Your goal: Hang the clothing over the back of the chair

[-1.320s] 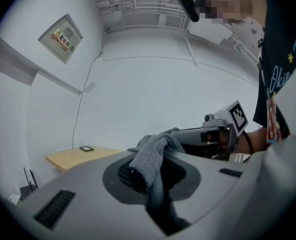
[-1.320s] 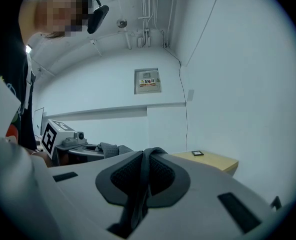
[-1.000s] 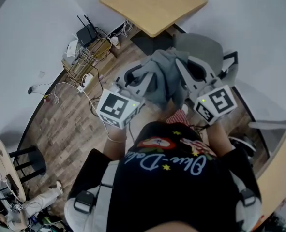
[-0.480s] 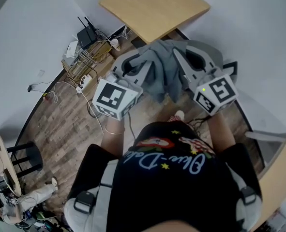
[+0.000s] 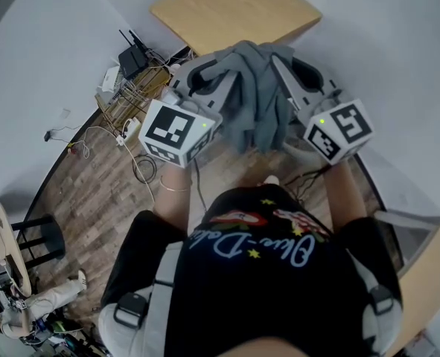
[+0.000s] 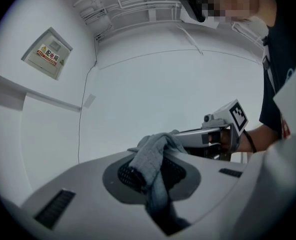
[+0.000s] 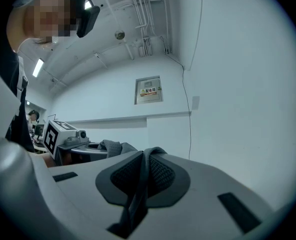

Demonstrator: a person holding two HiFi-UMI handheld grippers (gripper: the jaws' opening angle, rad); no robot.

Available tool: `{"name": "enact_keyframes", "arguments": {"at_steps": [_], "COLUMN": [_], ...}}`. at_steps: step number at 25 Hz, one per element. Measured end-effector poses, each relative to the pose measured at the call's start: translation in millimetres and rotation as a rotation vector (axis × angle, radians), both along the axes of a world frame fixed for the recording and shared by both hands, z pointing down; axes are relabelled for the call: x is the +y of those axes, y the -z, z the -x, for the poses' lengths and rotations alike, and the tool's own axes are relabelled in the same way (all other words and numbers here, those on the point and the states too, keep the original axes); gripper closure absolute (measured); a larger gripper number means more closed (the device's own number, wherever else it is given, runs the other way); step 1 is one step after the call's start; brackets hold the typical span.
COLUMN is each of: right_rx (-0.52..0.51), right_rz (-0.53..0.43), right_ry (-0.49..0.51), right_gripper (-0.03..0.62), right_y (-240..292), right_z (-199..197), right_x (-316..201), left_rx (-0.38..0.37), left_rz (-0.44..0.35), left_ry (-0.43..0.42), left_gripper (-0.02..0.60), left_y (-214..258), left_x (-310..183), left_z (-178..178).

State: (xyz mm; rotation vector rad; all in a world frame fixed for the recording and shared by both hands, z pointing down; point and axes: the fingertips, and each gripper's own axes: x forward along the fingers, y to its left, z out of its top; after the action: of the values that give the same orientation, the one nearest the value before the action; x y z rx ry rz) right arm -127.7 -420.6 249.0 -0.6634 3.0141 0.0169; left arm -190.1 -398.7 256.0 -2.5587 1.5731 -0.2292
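Note:
A grey garment (image 5: 255, 99) hangs bunched between my two grippers, in front of the person's chest. My left gripper (image 5: 218, 67) is shut on a thick fold of it (image 6: 157, 156). My right gripper (image 5: 281, 64) is shut on a thin edge of the same cloth (image 7: 139, 181). Both point level and away from the person, side by side, with the cloth sagging between them. In the left gripper view the right gripper (image 6: 223, 131) shows beyond the cloth. The left gripper (image 7: 67, 134) shows in the right gripper view. The chair is hidden behind the garment and the right gripper.
A light wooden table (image 5: 234, 10) stands just beyond the grippers against the white wall. At the left are a router (image 5: 132, 54), a wire rack and loose cables (image 5: 123, 125) on the wood floor. A stool (image 5: 45, 240) is at the lower left and a wooden counter (image 5: 424, 274) at the right.
Both grippers have risen and moved away from the person toward the table, carrying the garment. The grey chair back seen earlier behind the right gripper is now covered.

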Motion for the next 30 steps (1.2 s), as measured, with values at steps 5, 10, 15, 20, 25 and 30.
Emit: {"name": "enact_keyframes", "arguments": {"at_steps": [5,10,15,20,25,30], "right_rx": [0.001,-0.004,-0.005,0.004,0.024,0.058], "right_rz": [-0.020,-0.043,-0.076,-0.082,-0.046,0.003], "right_ry": [-0.032,-0.074,-0.121,-0.189,-0.254,-0.324], "right_gripper": [0.577,0.577,0.577,0.577,0.577,0.577], "right_y": [3,13,28,28,8,-17], "right_z": [-29,-63,-94,-133,-170,-200], "right_x": [-30,-58,-86,-104,-114,-109], "left_rx": [-0.016,-0.015,-0.011,-0.004,-0.005,0.018], "left_rz": [-0.013,-0.035,-0.071,-0.068,-0.039,0.011], "left_ry": [-0.015,-0.047,-0.108,-0.178,-0.240,-0.305], "left_gripper": [0.538,0.538,0.538,0.538,0.538,0.538], "left_y": [6,18,30,28,9,-19], "left_x": [-31,-61,-92,-110,-121,-118], "left_z": [-28,-62,-93,-133,-167,-191]}}
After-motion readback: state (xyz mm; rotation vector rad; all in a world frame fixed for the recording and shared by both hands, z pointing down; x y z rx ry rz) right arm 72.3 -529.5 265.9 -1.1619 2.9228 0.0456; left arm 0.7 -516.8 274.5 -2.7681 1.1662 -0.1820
